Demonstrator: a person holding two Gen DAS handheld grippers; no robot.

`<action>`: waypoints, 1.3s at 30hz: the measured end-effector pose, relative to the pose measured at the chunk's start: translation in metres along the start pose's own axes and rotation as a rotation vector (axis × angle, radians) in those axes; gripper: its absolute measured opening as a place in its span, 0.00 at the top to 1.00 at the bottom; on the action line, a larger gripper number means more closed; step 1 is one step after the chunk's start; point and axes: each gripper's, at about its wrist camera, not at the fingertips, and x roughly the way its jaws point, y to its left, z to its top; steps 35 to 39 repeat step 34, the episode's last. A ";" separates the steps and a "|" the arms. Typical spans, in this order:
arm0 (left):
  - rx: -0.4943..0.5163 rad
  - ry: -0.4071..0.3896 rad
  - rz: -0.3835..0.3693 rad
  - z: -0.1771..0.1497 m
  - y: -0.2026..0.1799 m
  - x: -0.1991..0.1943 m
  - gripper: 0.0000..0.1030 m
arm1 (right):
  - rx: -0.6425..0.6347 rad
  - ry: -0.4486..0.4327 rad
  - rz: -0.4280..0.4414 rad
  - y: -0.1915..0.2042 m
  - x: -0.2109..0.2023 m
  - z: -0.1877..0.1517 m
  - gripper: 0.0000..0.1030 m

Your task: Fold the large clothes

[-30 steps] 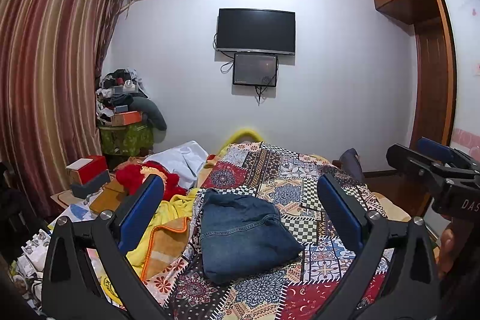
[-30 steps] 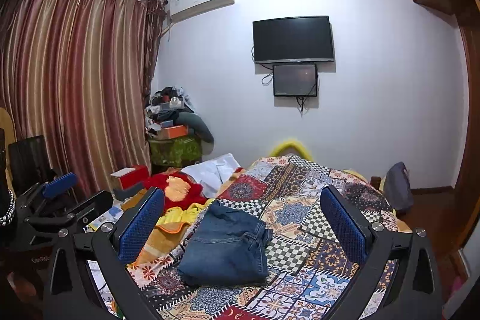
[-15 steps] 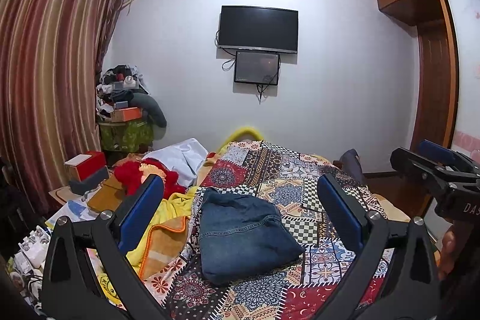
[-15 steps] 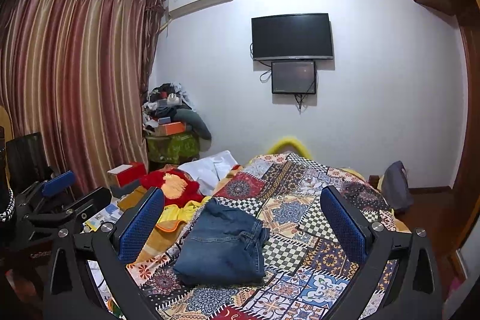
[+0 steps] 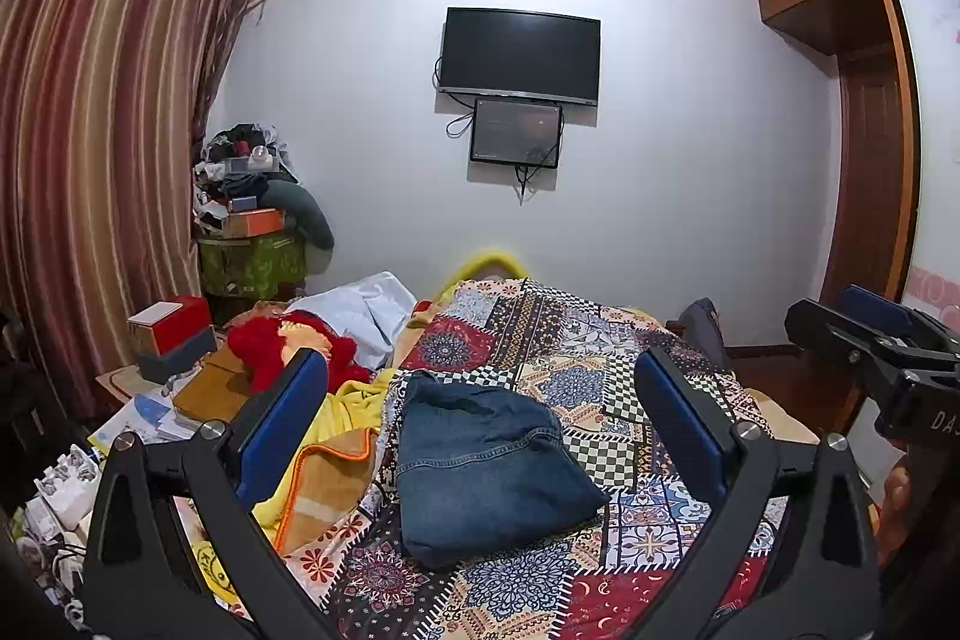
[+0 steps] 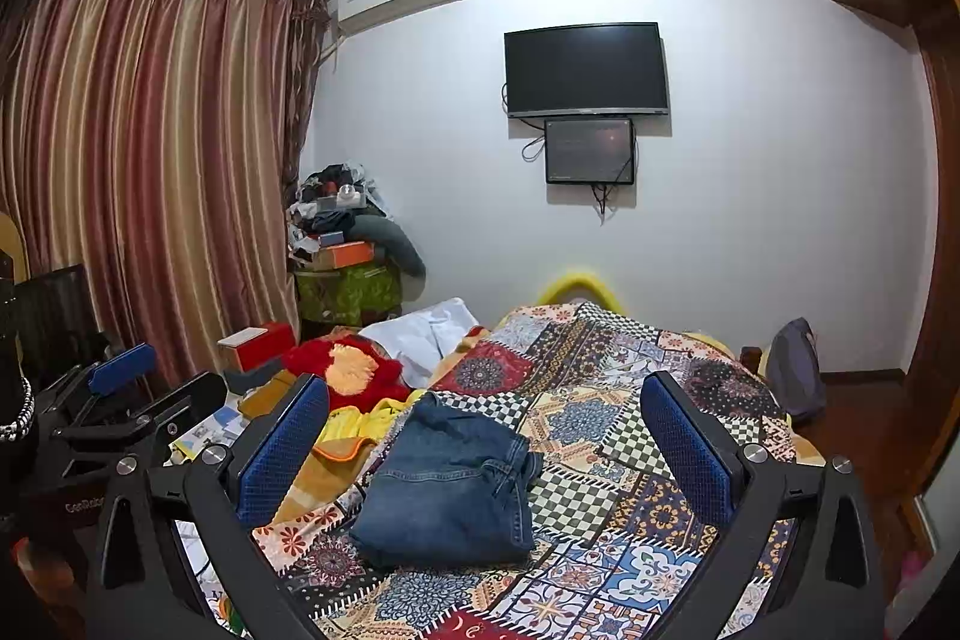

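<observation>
A pair of blue jeans point(image 5: 489, 466) lies folded in a compact bundle on the patchwork bedspread point(image 5: 576, 358); it also shows in the right wrist view point(image 6: 450, 484). My left gripper point(image 5: 480, 430) is open and empty, held back from the bed above the jeans. My right gripper point(image 6: 483, 445) is open and empty too, at about the same height. The right gripper shows at the right edge of the left wrist view point(image 5: 882, 352). The left gripper shows at the left edge of the right wrist view point(image 6: 114, 400).
A yellow and orange blanket point(image 5: 324, 460), a red plush point(image 5: 282, 340) and a white cloth point(image 5: 366, 310) lie left of the jeans. Boxes and papers point(image 5: 168, 334) crowd the bedside. A curtain point(image 5: 90, 160), wall TV point(image 5: 519, 55) and wardrobe point(image 5: 864, 100) surround the bed.
Both grippers have tilted slightly upward and drifted a little; the jeans sit a bit lower in both views. The jeans have not moved. Both grippers stay open.
</observation>
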 end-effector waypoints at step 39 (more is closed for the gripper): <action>-0.016 0.013 -0.071 0.001 -0.002 0.000 0.00 | -0.001 0.013 0.010 0.000 -0.001 -0.004 0.00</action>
